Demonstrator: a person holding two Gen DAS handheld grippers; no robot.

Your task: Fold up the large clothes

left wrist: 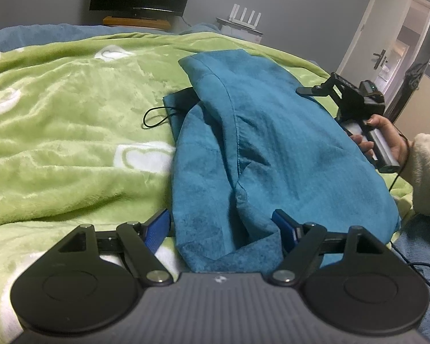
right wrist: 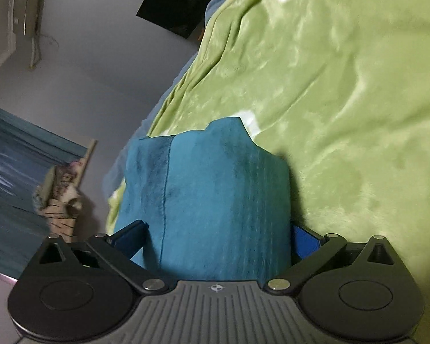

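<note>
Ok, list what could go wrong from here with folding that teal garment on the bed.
1. The teal garment lies bunched between the open pads of the left gripper; closing there may pinch several layers and drag the fold askew.
2. Its black drawstring loops loose onto the green blanket and could snag or get folded in.
3. The right gripper stands wide open around cloth, so that end could slump.

Black left gripper (left wrist: 220, 226) — 2 blue pads, silver pivot screws — cream fleece sleeve (left wrist: 427, 172).

Teal garment (left wrist: 272, 143) on green blanket (left wrist: 71, 114) with white hearts.
</note>
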